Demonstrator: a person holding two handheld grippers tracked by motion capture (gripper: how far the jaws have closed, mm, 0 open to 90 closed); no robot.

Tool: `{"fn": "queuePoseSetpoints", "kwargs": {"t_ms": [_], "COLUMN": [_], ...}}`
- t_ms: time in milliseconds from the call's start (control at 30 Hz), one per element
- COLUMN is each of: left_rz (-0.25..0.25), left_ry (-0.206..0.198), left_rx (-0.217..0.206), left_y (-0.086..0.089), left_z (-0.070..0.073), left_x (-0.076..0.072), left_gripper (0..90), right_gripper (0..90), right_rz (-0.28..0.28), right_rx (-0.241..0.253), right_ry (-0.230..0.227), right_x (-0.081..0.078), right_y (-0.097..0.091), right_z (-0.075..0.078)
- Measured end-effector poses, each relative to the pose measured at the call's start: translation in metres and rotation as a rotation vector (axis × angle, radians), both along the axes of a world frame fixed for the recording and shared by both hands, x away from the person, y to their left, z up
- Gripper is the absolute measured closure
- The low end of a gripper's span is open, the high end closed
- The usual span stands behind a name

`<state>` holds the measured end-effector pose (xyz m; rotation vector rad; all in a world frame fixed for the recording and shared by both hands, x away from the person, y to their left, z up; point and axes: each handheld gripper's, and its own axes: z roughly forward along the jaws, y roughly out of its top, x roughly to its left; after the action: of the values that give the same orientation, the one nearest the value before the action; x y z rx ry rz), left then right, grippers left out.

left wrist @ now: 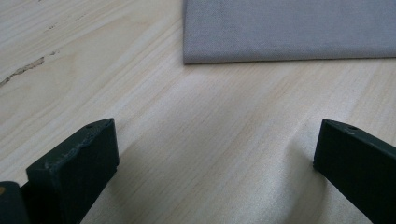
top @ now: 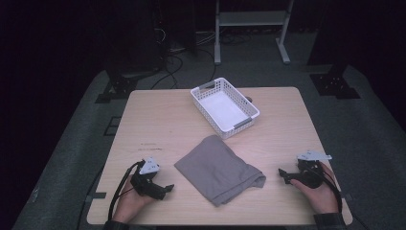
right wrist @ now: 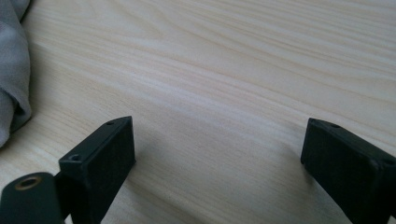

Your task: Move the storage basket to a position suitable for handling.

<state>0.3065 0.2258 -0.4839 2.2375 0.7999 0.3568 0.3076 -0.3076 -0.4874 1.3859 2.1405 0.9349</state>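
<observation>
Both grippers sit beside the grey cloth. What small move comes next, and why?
Probably ease the left gripper toward the cloth's near edge. Both grippers, the right gripper too, stand open and apart from the cloth, so nothing is gripped, and the basket waits behind it.

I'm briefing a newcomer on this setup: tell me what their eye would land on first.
The grey folded cloth lies in the middle of the wooden table, nearer the person's side. Behind it, toward the far edge, stands an empty white basket. The left gripper and right gripper flank the cloth, both open and holding nothing.
</observation>
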Motion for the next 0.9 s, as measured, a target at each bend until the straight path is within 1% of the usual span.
{"fn": "queuePoseSetpoints", "kwargs": {"t_ms": [33,67,100,233,300,333,400,433,467,533,600,700,767,800,867,900], "left_rz": [0.000,0.000,0.000,0.001,0.002,0.002,0.002,0.002,0.002,0.002,0.005,0.006,0.006,0.006,0.006,0.006], "left_ry": [0.000,0.000,0.000,-0.001,0.000,0.000,0.000,0.000,0.000,0.000,0.001,0.001,0.001,0.001,0.001,0.001], "left_rx": [0.000,0.000,0.000,0.000,0.000,0.000,0.000,0.000,0.000,0.000,-0.001,0.000,0.000,0.000,0.000,0.000], "left_y": [0.000,0.000,0.000,0.000,0.000,0.000,0.000,0.000,0.000,0.000,0.000,0.000,0.000,0.000,0.000,0.000], "left_z": [0.000,0.000,0.000,0.000,0.000,0.000,0.000,0.000,0.000,0.000,0.000,0.000,0.000,0.000,0.000,0.000], "left_x": [0.000,0.000,0.000,0.000,0.000,0.000,0.000,0.000,0.000,0.000,0.000,-0.001,-0.001,-0.001,-0.001,-0.001], "left_gripper": [0.0,0.0,0.0,0.0,0.0,0.0,0.0,0.0,0.0,0.0,0.0,0.0,0.0,0.0,0.0,0.0], "right_gripper": [8.9,11.4,16.4,25.0,28.1,29.1,30.4,30.8,31.2,32.5,32.8,33.8,34.2,34.7,34.8,35.2], "right_rz": [-0.001,-0.001,0.002,0.021,0.023,0.022,0.026,0.031,0.032,0.041,0.048,0.059,0.062,0.070,0.072,0.075], "right_rx": [0.000,0.000,0.005,0.008,-0.009,-0.014,-0.007,-0.012,-0.016,-0.009,-0.011,-0.002,-0.002,0.007,0.006,0.016], "right_ry": [-0.001,-0.002,-0.013,-0.024,-0.009,-0.011,-0.010,-0.008,-0.010,-0.020,-0.020,-0.027,-0.026,-0.026,-0.030,-0.030], "right_x": [0.000,0.000,-0.001,-0.002,0.001,0.002,0.004,0.006,0.009,0.013,0.019,0.027,0.029,0.033,0.037,0.039], "right_y": [0.000,0.000,0.000,0.002,0.004,0.005,0.007,0.008,0.009,0.011,0.013,0.015,0.016,0.018,0.019,0.020], "right_z": [0.000,0.000,0.001,0.002,0.005,0.006,0.009,0.011,0.014,0.019,0.024,0.030,0.031,0.035,0.037,0.039]}}
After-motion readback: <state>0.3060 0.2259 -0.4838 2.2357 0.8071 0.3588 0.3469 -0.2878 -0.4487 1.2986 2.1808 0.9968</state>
